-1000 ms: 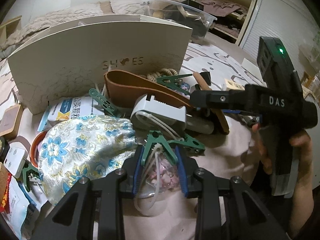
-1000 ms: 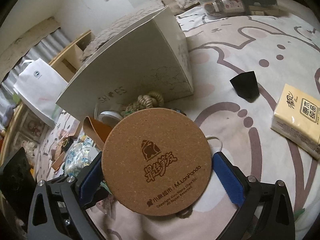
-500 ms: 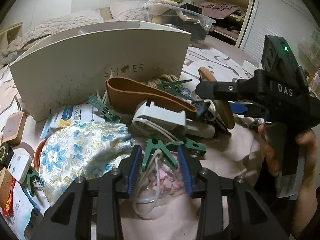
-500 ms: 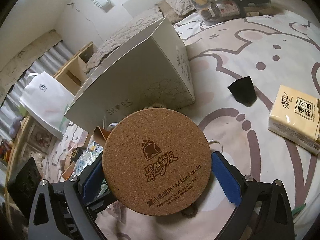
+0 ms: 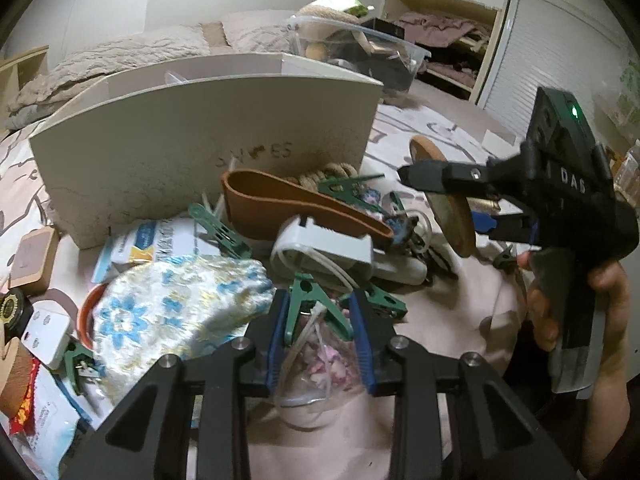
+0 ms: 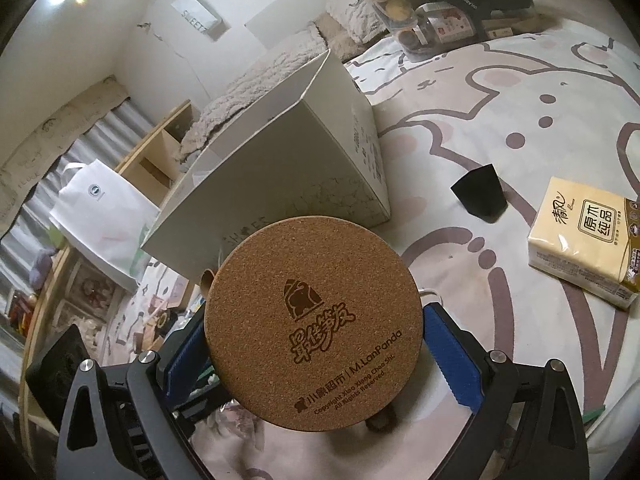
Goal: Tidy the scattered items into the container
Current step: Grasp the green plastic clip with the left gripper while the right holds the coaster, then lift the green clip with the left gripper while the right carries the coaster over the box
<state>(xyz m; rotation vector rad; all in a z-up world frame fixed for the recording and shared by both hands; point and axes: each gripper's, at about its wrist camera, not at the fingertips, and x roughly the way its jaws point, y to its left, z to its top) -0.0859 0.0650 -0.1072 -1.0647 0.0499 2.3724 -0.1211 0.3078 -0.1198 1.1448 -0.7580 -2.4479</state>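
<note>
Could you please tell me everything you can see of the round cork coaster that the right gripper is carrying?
The cork coaster is a thin round disc of speckled brown cork, its face burnt with a logo, Chinese characters, "M.LanPanda" and a copyright line. The right gripper clamps it by its rim between blue pads, lifted clear of the bedspread, near the open white shoe box. From the left wrist view it appears edge-on and tilted.

Left gripper (image 5: 318,330) clamps green clip (image 5: 310,308); shoe box (image 5: 168,152) behind.

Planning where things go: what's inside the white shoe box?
Little shows inside the white shoe box: only bare inner walls near the rim in both views. Its front wall hides the floor and any contents.
</note>
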